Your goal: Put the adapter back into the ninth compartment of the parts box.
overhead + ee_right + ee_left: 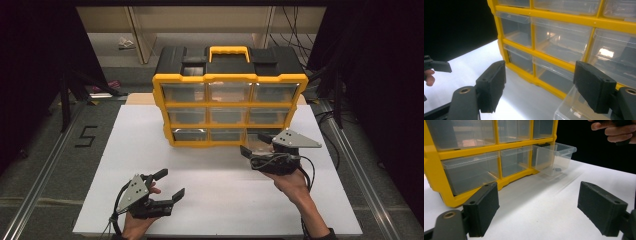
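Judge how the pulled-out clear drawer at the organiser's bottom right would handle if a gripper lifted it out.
The clear drawer looks thin-walled and nearly empty, one small dark item on its floor, so probably light. Its glossy plastic may slip between the pads. Open-topped, it would likely spill that item if tilted. The right gripper stands open beside it.

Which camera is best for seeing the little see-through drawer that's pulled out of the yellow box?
The left gripper view: the pulled-out drawer shows whole there, with a small dark thing inside. In the high view the right gripper partly covers the drawer. The right gripper view catches just its corner at the bottom.
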A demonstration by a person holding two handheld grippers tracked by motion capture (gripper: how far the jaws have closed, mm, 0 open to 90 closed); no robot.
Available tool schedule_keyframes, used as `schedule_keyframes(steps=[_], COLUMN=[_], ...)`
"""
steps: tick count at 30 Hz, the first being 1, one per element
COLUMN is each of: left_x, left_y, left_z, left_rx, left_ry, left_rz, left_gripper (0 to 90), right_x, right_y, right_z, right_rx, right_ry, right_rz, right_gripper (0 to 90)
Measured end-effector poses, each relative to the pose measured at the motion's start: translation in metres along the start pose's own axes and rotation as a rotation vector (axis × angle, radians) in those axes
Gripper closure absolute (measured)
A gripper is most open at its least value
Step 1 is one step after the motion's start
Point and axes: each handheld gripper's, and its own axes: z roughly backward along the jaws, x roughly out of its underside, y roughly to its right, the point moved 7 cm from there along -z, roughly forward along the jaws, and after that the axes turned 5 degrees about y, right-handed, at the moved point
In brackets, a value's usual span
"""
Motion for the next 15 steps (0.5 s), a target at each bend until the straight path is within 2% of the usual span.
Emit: schedule_keyframes(steps=[12,15], left_x=[-0.0001,-0.0001], left_y=[0.0007,0.0005], left_z=[-0.0014,-0.0018], left_rx=[0.012,0.016], left_ry=[0.002,0.001], left_rz=[0.009,0.01], left_gripper=[16.8,16.8], right_x=[0.0027,0.0041], right_y=[-0.0027,-0.0024], right_z=[0.0046,0.0059], right_rx=[-0.018,-0.025], right_ry=[0.046,0.064], right_rz=[-0.008,-0.023], right_gripper=[25.7,24.5])
